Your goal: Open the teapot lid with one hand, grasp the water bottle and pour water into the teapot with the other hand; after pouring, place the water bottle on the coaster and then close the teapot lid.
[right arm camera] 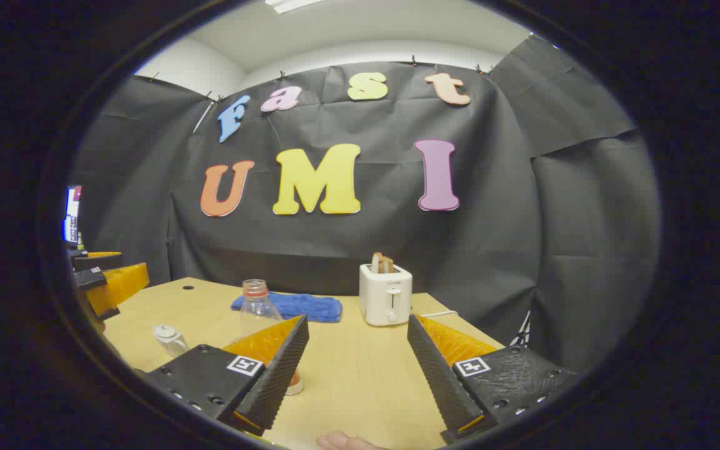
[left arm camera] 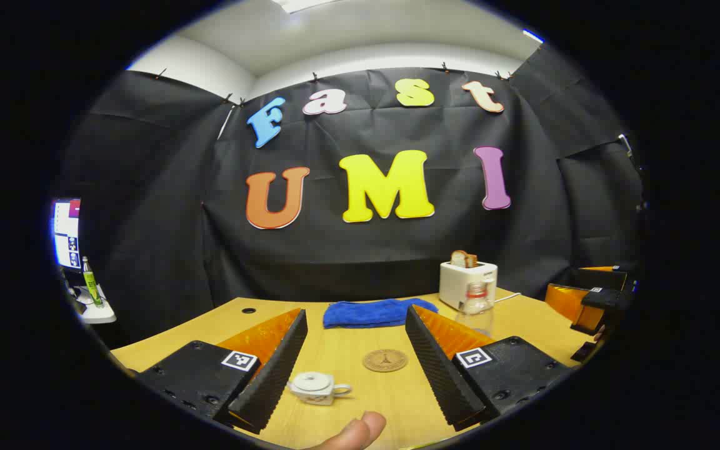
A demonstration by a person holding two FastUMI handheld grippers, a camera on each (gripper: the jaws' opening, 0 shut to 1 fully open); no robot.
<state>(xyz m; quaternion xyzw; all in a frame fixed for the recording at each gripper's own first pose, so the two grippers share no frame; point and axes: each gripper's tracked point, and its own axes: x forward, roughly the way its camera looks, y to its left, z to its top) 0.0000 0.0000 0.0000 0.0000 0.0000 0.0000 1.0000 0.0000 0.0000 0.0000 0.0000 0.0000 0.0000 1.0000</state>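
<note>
A: Where do we stand, taking the teapot (left arm camera: 315,387) as our landmark?

B: In the left gripper view, our left gripper (left arm camera: 354,369) hovers above the wooden table (left arm camera: 391,400) with its fingers spread wide and nothing between them. The teapot sits low and just ahead, close to the inner face of the left-side finger, its lid (left arm camera: 312,378) on and its handle pointing toward the coaster's side.

A: And the coaster?

B: The coaster (left arm camera: 385,360) lies a little beyond the teapot, toward the far side of the table, bare.

A: Where is the water bottle?

B: In the right gripper view, the water bottle (right arm camera: 256,306) stands upright beyond the teapot (right arm camera: 170,339), nearer the blue cloth (right arm camera: 291,306) and the toaster (right arm camera: 385,294). Its long axis is vertical and it has no cap. Our right gripper (right arm camera: 357,362) is also open and empty; the bottle rises behind its left-side finger, so it lies ahead and off to that side, outside the gap.

A: So which hand takes what?

B: We judge the left gripper nearer the teapot, so it suits the lid. The right gripper is nearer the bottle, and would need to shift sideways to bring the upright bottle between its fingers.
</note>
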